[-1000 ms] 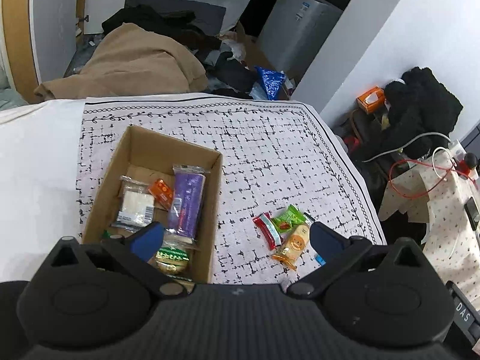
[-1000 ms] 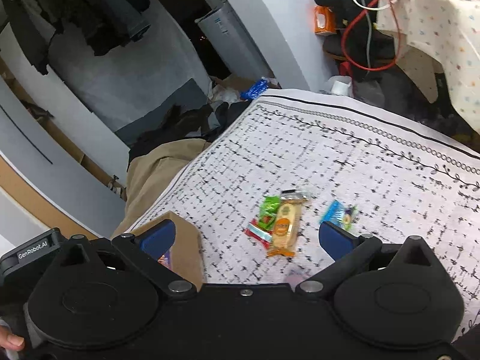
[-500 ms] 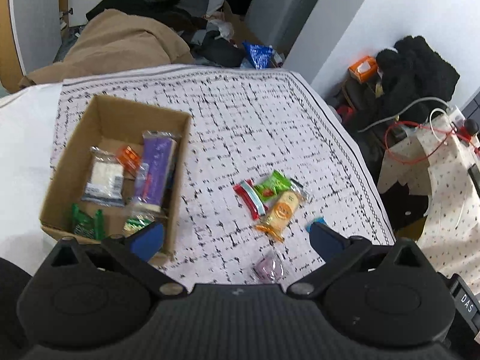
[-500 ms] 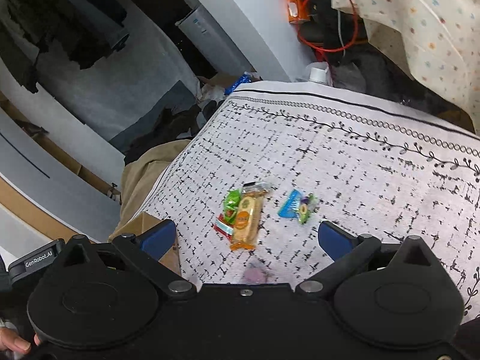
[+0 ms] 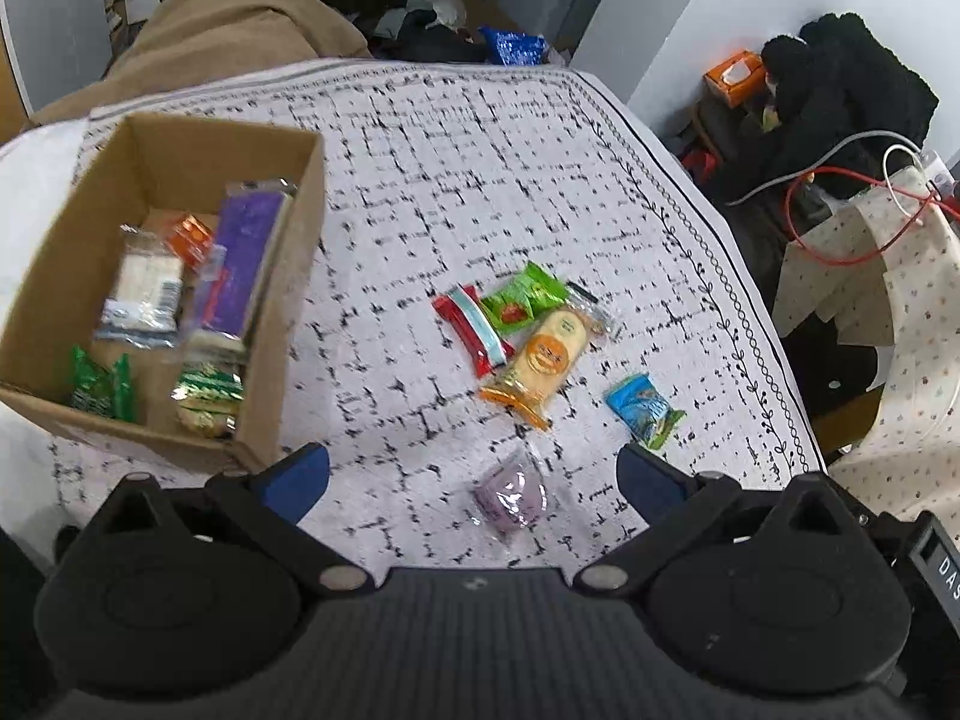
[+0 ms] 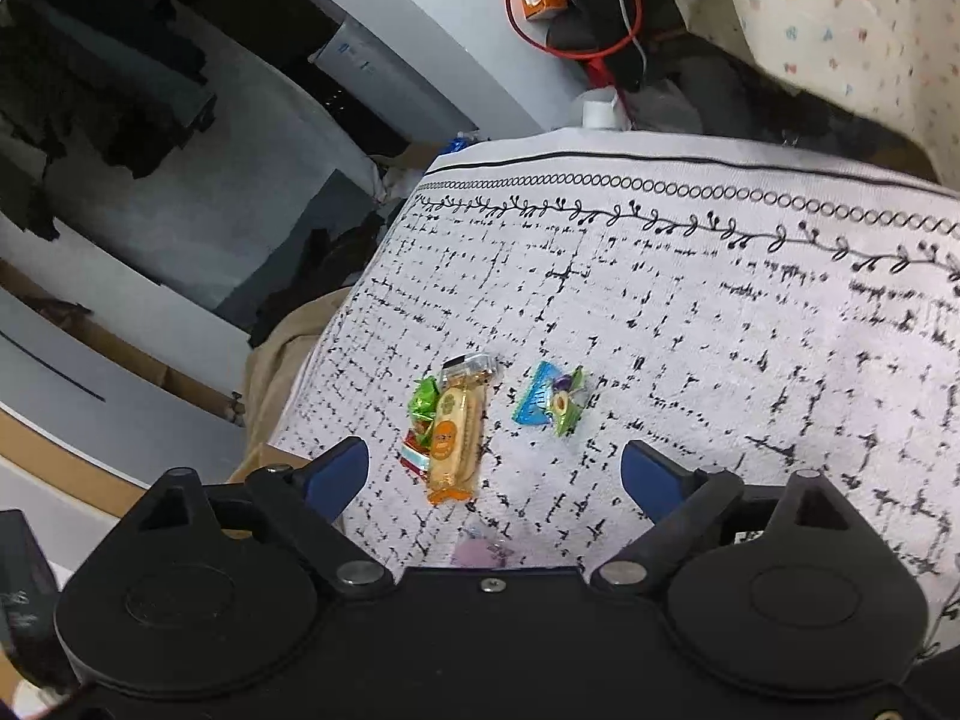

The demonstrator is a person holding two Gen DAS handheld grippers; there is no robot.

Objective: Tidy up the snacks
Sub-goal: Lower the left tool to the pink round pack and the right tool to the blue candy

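A cardboard box (image 5: 288,276) on the patterned cloth holds several snack packs, among them a purple bar (image 5: 240,264). Loose on the cloth lie a red pack (image 5: 474,330), a green pack (image 5: 522,300), an orange biscuit pack (image 5: 540,360), a blue pack (image 5: 642,408) and a purple-pink pack (image 5: 510,495). My left gripper (image 5: 471,480) is open and empty, above the purple-pink pack. My right gripper (image 6: 495,474) is open and empty, above the biscuit pack (image 6: 453,438) and blue pack (image 6: 549,402); the purple-pink pack (image 6: 480,549) peeks out below it.
The cloth (image 5: 480,150) covers a table whose right edge drops toward a cluttered floor with black clothes (image 5: 852,78), red cable (image 5: 840,240) and an orange tissue box (image 5: 732,75). A tan coat (image 5: 228,30) lies beyond the far edge.
Both grippers pulled back and swung right. The left one left the box and now faces the loose packs; the purple-pink pack came into view. Both stayed open and empty.
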